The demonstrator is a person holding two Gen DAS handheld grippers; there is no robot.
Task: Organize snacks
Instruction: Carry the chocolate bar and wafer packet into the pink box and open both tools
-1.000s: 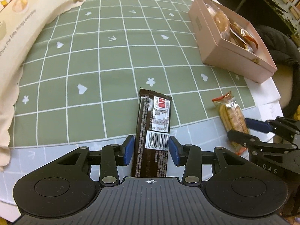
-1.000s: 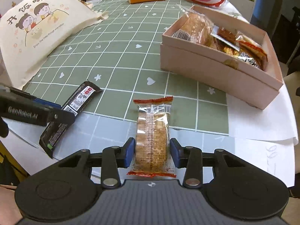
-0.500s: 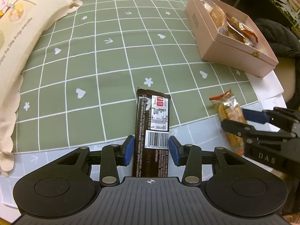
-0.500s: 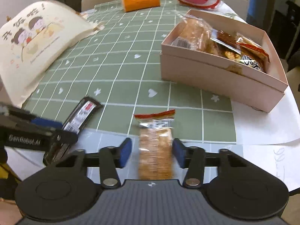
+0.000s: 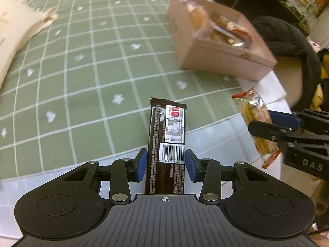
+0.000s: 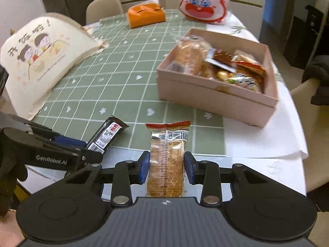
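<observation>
My left gripper (image 5: 166,162) is shut on a dark chocolate bar (image 5: 167,135) and holds it above the table's near edge. My right gripper (image 6: 166,165) is shut on a clear cracker packet (image 6: 167,160) with red ends, also lifted. Each shows in the other view: the cracker packet (image 5: 255,121) at the right, the chocolate bar (image 6: 107,133) at the left. The pink snack box (image 6: 216,96) stands ahead to the right, open, with several wrapped snacks inside. It also shows in the left wrist view (image 5: 218,59).
A green checked tablecloth (image 6: 115,86) covers the table. A cream cartoon-print bag (image 6: 39,61) lies at the left. An orange tissue box (image 6: 146,16) and a red-and-white cartoon bag (image 6: 203,2) sit at the far end. White paper (image 6: 263,140) lies under the box. Chairs stand around.
Both grippers have lifted their snacks off the table and moved up and toward the pink box. The jaws stay closed on the bar and the packet.
</observation>
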